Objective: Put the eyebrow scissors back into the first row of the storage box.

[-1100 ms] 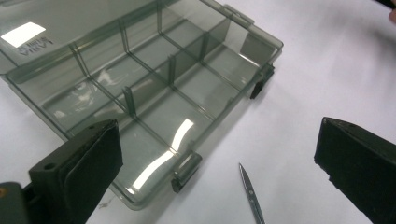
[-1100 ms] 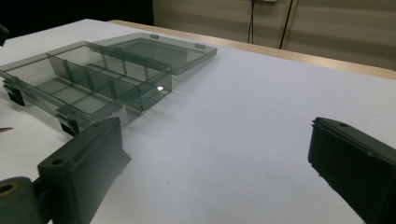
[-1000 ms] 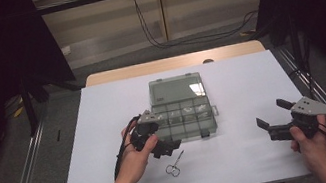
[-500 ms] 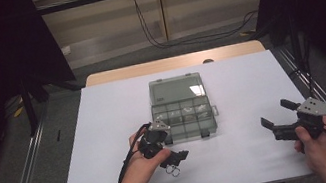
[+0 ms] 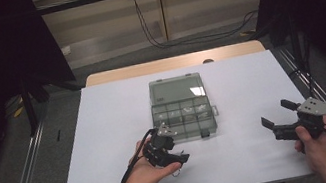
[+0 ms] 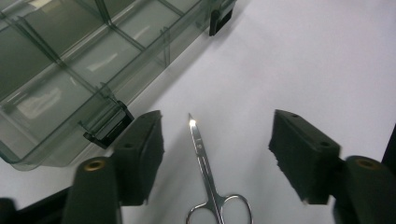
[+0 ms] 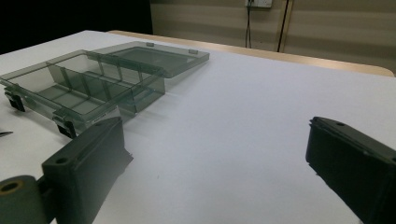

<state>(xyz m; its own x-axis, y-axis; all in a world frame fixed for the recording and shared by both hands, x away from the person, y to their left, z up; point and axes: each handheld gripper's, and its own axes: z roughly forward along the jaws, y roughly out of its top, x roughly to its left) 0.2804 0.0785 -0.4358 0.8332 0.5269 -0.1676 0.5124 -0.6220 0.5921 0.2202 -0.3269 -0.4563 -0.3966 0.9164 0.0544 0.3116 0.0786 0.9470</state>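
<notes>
My left gripper (image 6: 215, 158) has just been closing around the small scissors (image 6: 208, 175), pads not yet touching, beside the open compartment box (image 6: 70, 70); my right gripper (image 7: 224, 172) waits open.

White table (image 5: 107, 132), clear compartment box (image 5: 179, 106), small scissors (image 6: 208, 175)

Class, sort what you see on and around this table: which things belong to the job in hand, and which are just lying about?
In the job:
- scissors, lying between the jaws of the left gripper, which have just been closing
- open compartment box

Lying about:
- right gripper, open, held idle over the table
- cable on the floor behind
</notes>
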